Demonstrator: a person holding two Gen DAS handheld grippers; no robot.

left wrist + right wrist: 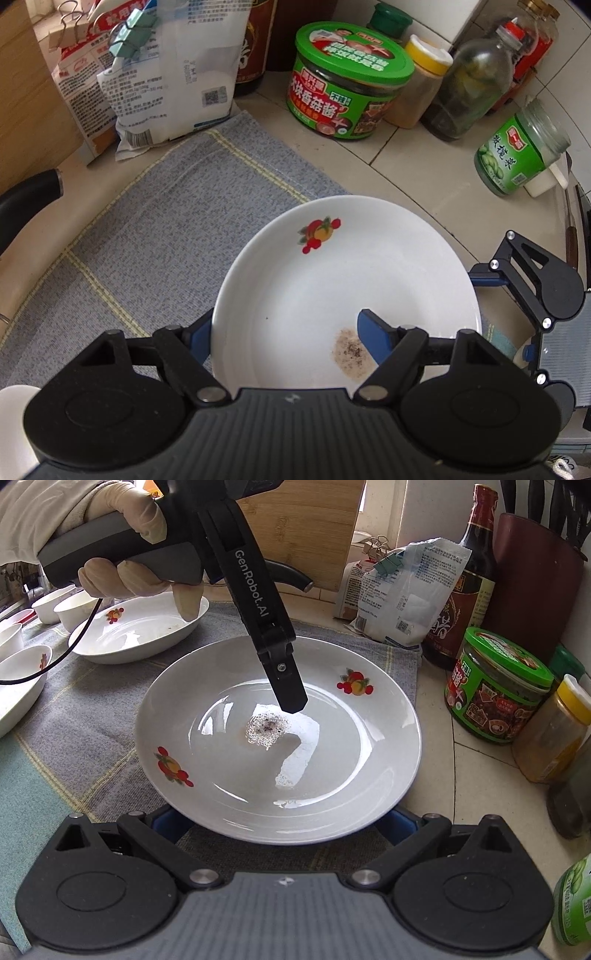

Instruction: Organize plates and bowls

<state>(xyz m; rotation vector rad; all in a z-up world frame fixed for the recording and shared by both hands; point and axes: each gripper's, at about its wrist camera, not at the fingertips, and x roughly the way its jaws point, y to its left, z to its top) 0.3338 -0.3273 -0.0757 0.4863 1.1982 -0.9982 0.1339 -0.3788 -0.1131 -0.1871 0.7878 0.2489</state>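
"GenRobot.AI" runs in white letters down the black left gripper (286,698); the green-lidded jar (349,83) reads "香菇酱".

Your plate (229,775) looks like glazed white ceramic, glossy with bright glare. The mat (166,236) under it is coarse woven cloth. Your tongs (284,332) are matt black plastic with metal pins.

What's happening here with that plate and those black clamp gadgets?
A person is tidying dishes with two hand-held grippers. The left gripper has the rim of a white fruit-patterned plate between its jaws, one finger inside, one outside. The right gripper is at the plate's near edge. Another dish and small bowls wait behind.
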